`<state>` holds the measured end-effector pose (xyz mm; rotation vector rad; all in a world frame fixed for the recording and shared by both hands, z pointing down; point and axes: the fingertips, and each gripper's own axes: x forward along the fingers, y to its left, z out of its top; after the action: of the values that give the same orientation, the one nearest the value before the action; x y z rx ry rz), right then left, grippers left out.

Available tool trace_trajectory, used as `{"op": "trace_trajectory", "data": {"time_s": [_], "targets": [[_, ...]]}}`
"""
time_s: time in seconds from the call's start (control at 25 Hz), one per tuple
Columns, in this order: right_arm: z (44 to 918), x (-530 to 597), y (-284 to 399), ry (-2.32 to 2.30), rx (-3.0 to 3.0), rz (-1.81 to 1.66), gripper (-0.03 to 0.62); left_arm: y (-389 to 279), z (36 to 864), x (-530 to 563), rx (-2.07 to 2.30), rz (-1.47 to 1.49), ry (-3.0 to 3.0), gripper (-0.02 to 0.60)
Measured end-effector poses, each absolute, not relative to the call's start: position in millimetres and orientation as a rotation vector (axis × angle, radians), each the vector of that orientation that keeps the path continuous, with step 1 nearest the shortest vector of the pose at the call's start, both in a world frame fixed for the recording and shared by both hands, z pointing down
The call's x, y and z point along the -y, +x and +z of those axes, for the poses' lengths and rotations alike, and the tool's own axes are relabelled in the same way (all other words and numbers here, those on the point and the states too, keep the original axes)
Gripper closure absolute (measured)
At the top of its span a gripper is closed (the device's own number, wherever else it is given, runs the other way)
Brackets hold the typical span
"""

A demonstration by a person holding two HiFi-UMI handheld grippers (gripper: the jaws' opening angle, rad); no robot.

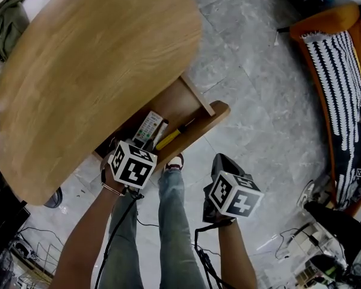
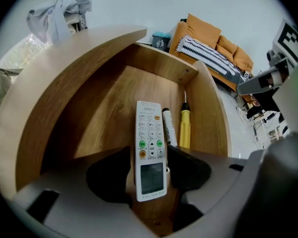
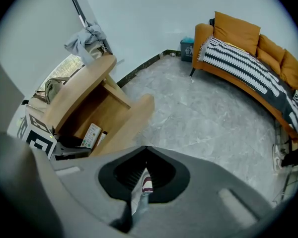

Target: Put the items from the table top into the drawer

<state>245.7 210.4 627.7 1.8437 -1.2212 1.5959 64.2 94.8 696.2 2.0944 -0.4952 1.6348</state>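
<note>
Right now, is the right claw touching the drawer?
Apart. The right gripper view shows the right claw shut over floor, the drawer off to its left.

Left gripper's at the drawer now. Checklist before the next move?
1. White remote control inside the open wooden drawer: ok, beside the black marker and yellow screwdriver.
2. Left gripper released: cannot tell. Its jaws closely flank the remote's display end.
3. Right gripper empty: ok, jaws together.
4. Round wooden table top emptied: ok where visible, but its left edge is cut off.
5. Right gripper away from drawer: ok.
</note>
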Motion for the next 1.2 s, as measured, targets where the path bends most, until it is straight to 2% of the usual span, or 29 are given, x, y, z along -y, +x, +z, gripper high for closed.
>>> {"op": "trace_trajectory", "data": {"time_s": [0.64,1.04,1.2], "targets": [[590.0,-193.0,238.4,1.896,1.253,1.544,0.589,67.3,647.5,-102.4,0.471,1.541,2.164,0.353],[522.6,-180.8,230.0,2.021,1.258,1.527,0.589,53.2,535.4,-86.4,0.552,1.356,2.200,0.353],[464.6,-166.9,216.7,2.050,1.282,1.510,0.589,37.5,466.2,-58.2,0.653,1.231,2.238,0.353]]}}
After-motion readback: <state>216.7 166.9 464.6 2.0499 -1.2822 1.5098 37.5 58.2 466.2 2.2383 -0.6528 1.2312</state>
